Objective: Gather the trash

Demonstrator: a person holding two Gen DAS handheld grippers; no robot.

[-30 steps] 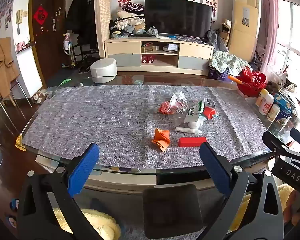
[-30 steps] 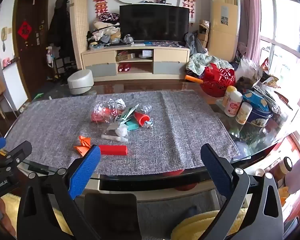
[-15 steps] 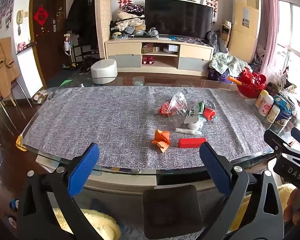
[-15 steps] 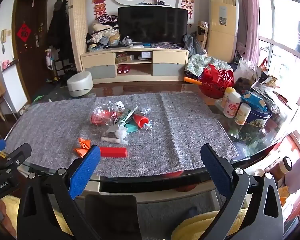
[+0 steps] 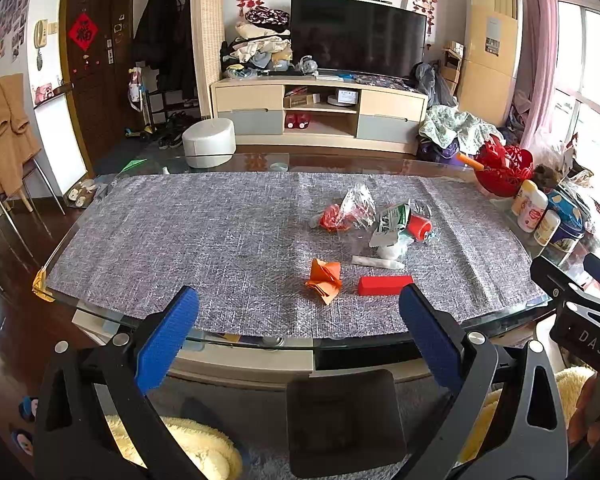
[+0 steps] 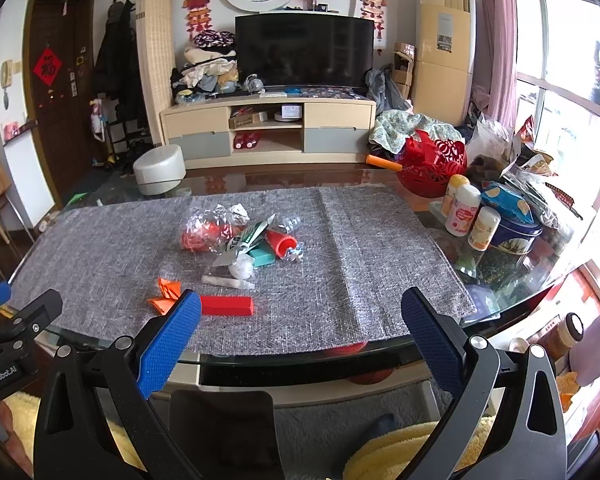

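I hold both the left hand-held gripper (image 5: 296, 320) and right hand-held gripper (image 6: 300, 320) spread wide and empty short of the bench's (image 5: 260, 340) near edge, where the red box (image 5: 385, 285) lies.

The left gripper (image 5: 298, 330) hangs with its blue-padded jaws spread wide and empty, short of the near edge of a glass table (image 5: 260, 340) covered by a grey woven cloth (image 5: 180, 240). On the cloth lie a folded orange paper (image 5: 325, 279), just beside it a red box (image 5: 385, 285), and behind them a crinkled clear wrapper (image 5: 356, 210), a green-and-white packet (image 5: 392, 222) and a red cap (image 5: 419, 227). The right gripper (image 5: 580, 304) shows at the right edge.
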